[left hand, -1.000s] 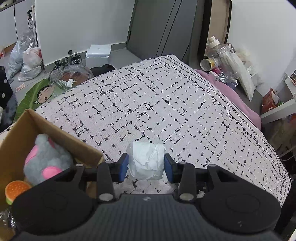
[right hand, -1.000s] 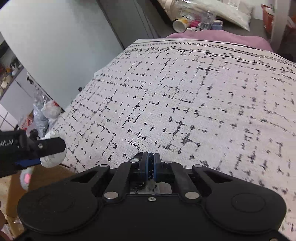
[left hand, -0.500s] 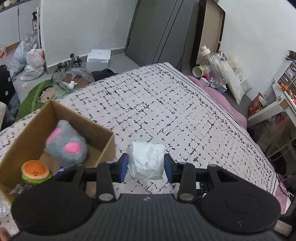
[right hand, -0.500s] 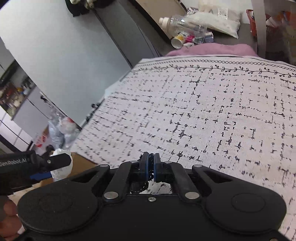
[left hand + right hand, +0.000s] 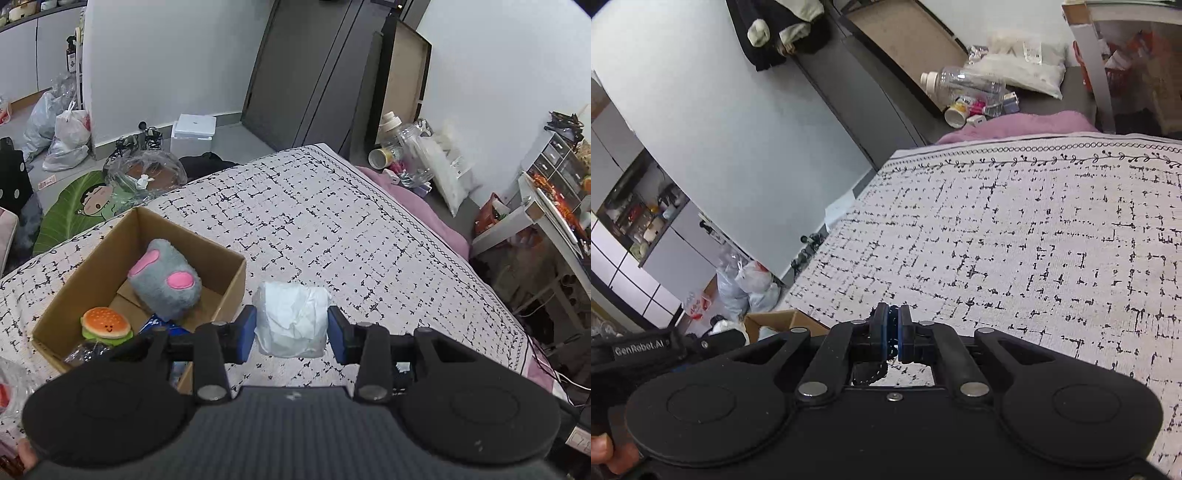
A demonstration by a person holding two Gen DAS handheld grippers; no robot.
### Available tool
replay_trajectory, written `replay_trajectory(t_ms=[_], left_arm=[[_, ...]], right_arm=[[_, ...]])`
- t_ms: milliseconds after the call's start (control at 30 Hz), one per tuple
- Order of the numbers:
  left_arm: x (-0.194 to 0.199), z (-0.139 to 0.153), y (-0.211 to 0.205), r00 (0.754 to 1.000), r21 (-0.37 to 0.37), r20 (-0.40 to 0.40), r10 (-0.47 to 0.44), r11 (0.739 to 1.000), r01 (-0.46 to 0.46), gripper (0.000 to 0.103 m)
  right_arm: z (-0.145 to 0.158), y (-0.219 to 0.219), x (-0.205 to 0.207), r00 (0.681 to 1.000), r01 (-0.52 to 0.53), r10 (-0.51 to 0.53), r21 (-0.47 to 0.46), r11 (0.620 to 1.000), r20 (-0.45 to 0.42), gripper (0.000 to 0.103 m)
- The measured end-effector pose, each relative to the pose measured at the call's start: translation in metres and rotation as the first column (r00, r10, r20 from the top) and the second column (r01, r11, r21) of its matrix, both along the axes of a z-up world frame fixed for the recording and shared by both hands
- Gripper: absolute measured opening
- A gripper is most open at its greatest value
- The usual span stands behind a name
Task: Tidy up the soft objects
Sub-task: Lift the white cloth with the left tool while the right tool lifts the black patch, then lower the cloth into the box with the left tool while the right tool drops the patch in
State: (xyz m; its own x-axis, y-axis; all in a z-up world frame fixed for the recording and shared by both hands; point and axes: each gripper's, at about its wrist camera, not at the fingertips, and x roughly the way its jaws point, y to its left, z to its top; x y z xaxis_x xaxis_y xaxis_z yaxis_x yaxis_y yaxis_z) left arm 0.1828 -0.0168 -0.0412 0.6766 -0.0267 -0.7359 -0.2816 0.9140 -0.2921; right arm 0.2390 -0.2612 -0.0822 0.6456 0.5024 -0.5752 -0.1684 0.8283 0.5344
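Observation:
My left gripper (image 5: 291,330) is shut on a crumpled white bundle in clear wrap (image 5: 291,310), held above the patterned bedspread (image 5: 332,229) just right of an open cardboard box (image 5: 221,295). In the box lie a grey plush with pink patches (image 5: 164,282), a burger toy (image 5: 106,326) and a blue packet, partly hidden by the gripper. My right gripper (image 5: 893,332) is shut on a thin black frilly scrap (image 5: 871,373) that hangs below the pads. In the right wrist view, the left gripper body (image 5: 639,350) and a corner of the box (image 5: 775,321) show at lower left.
Beyond the bed's far corner lie a pink blanket (image 5: 417,210), clear bottles (image 5: 413,155) and a white pillow (image 5: 1015,70). Filled plastic bags (image 5: 66,136), a white foam box (image 5: 194,133) and a green leaf mat (image 5: 74,210) are on the floor to the left. A white desk (image 5: 532,218) stands at right.
Both grippers have risen and pulled back over the bed. The cardboard box has come fully into the left wrist view. Each gripper has kept its hold.

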Motion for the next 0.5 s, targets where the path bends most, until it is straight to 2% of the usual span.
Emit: replay_trajectory(t_ms=[300, 500], left_arm=[[-0.017, 0.003, 0.012, 1.000, -0.003, -0.004, 0.009, 1.000, -0.009, 0.040], [-0.026, 0.006, 0.025, 1.000, -0.002, 0.000, 0.027, 1.000, -0.027, 0.040]], right_arm=[[0.021, 0.004, -0.019, 0.999, 0.023, -0.025, 0.043, 0.999, 0.045, 0.005], [0.029, 0.017, -0.026, 0.997, -0.001, -0.001, 0.039, 0.999, 0.072, 0.005]])
